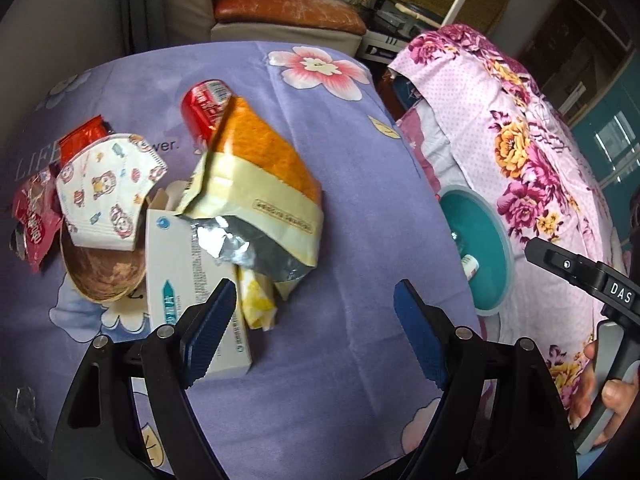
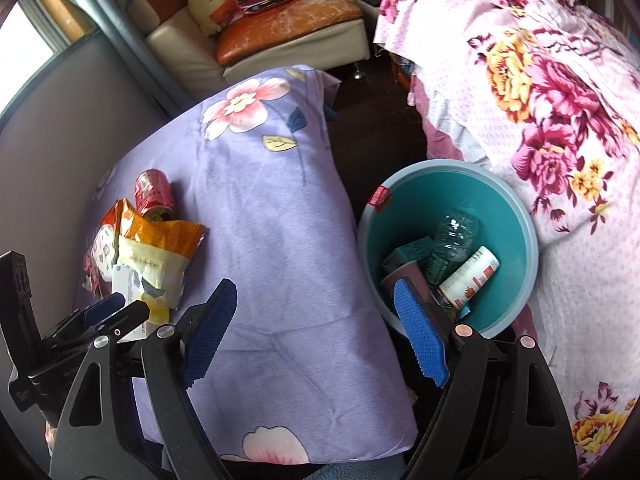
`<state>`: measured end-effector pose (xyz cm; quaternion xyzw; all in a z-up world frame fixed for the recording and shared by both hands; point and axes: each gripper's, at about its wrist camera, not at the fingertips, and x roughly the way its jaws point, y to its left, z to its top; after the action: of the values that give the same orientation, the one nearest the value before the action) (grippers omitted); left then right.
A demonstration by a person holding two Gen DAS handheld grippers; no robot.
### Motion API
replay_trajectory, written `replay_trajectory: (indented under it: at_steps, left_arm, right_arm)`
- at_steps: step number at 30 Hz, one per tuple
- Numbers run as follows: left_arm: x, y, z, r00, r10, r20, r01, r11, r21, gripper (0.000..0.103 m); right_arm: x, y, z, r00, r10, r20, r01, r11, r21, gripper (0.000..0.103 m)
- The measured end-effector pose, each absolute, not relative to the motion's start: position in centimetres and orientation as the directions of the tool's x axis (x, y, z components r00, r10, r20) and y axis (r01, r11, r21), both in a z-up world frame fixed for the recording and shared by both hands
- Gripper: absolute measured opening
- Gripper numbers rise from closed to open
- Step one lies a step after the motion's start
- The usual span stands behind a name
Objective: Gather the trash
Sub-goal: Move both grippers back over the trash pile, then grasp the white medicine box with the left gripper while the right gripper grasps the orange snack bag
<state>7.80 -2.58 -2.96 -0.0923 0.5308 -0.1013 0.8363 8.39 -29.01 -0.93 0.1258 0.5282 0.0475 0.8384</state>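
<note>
Trash lies on a table under a purple floral cloth [image 1: 352, 184]: an orange and cream snack bag [image 1: 264, 176], a red can [image 1: 204, 108], a white box [image 1: 192, 280], a printed face mask [image 1: 108, 192], a brown paper bowl [image 1: 104, 276] and red wrappers [image 1: 34, 220]. My left gripper [image 1: 316, 332] is open and empty, its left finger just over the white box. My right gripper [image 2: 316, 332] is open and empty, above the table edge beside a teal bin [image 2: 516, 240]. The bin holds a plastic bottle [image 2: 456, 232], a white bottle [image 2: 472, 276] and cartons.
A piece of furniture draped in pink floral cloth [image 2: 560, 120] stands right of the bin. A sofa with an orange cushion [image 2: 288, 12] is behind the table. The bin also shows in the left wrist view [image 1: 480, 236], as does the right gripper's handle [image 1: 592, 280].
</note>
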Motion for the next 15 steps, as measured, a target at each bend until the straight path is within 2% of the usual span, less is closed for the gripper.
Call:
replay_trajectory:
  at_steps: [15]
  left_arm:
    - [5.6, 8.1, -5.3, 0.424, -0.233, -0.875, -0.077, 0.954, -0.291, 0.082]
  right_arm:
    - [11.7, -18.4, -1.2, 0.349, 0.259, -0.9, -0.189, 0.961, 0.204, 0.077]
